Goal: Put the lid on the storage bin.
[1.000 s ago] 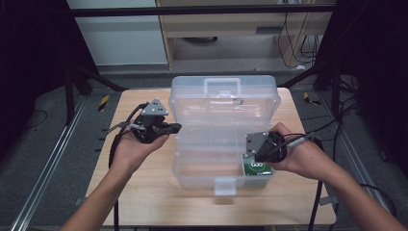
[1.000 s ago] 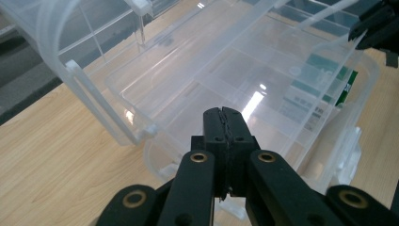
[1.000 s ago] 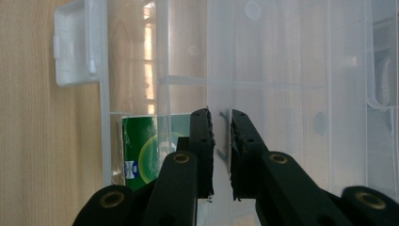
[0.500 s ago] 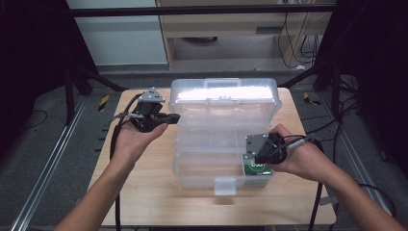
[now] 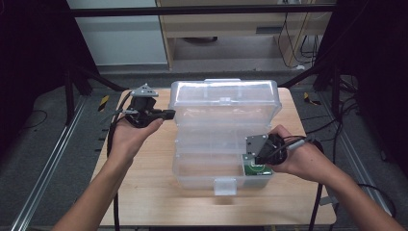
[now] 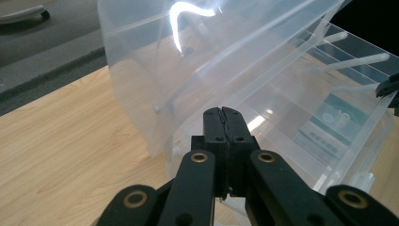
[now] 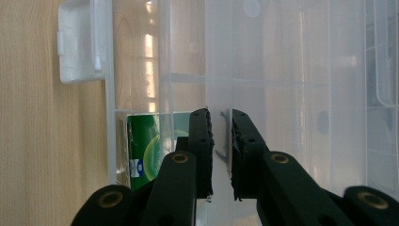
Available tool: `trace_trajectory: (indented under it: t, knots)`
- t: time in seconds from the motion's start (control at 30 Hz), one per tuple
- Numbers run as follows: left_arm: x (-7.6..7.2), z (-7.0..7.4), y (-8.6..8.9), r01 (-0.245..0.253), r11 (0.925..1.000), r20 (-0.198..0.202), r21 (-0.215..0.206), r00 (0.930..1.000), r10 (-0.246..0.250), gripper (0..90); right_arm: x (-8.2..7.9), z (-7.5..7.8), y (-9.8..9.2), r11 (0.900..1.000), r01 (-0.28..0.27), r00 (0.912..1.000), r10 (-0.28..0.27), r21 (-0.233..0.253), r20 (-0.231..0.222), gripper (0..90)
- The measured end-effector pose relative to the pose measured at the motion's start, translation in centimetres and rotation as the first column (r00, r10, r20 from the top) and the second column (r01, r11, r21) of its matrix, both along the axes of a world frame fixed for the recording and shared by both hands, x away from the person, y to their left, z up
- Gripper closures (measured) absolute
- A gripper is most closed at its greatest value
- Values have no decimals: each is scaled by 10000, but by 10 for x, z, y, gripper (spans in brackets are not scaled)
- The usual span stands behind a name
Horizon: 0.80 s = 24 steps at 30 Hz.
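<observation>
Left gripper [image 6: 225, 123] clenched empty, just beside the raised lid [image 5: 224, 98]. Right gripper [image 7: 221, 123] released, jaws straddling a divider of the clear box [image 5: 202, 168]; green packet [image 7: 146, 146] beside it.

This looks like a lab or recording setup rather than a home. A small wooden table [image 5: 144, 202] stands on a grey floor [image 5: 43, 159] between metal rails [image 5: 48, 168], with dark frame posts [image 5: 70, 91] and black curtains at both sides. Loose cables [image 5: 293, 29] hang behind near a pale cabinet [image 5: 120, 38] and a wooden desk [image 5: 226, 24]. Yellow-black hazard tape [image 5: 103, 102] marks the floor.
</observation>
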<state>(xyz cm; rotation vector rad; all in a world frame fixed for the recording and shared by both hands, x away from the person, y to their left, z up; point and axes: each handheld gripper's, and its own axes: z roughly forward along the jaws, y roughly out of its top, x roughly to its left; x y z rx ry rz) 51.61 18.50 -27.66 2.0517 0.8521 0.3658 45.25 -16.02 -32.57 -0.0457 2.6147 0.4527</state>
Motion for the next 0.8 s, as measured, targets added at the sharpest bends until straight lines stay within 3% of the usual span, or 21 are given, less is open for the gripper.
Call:
trace_trajectory:
  t: [0.47, 0.8]
  knots:
    - [-7, -5, 2, 48, 10000, -2, 12, 10000, -48, 900, -2, -3, -3, 10000, 56, 10000, -56, 13, -53, 778]
    - [-18, -15, 5, 183, 9995, -184, -252, 9997, -188, 900, -13, -7, -8, 9994, 55, 9999, -59, 344, 99, 621]
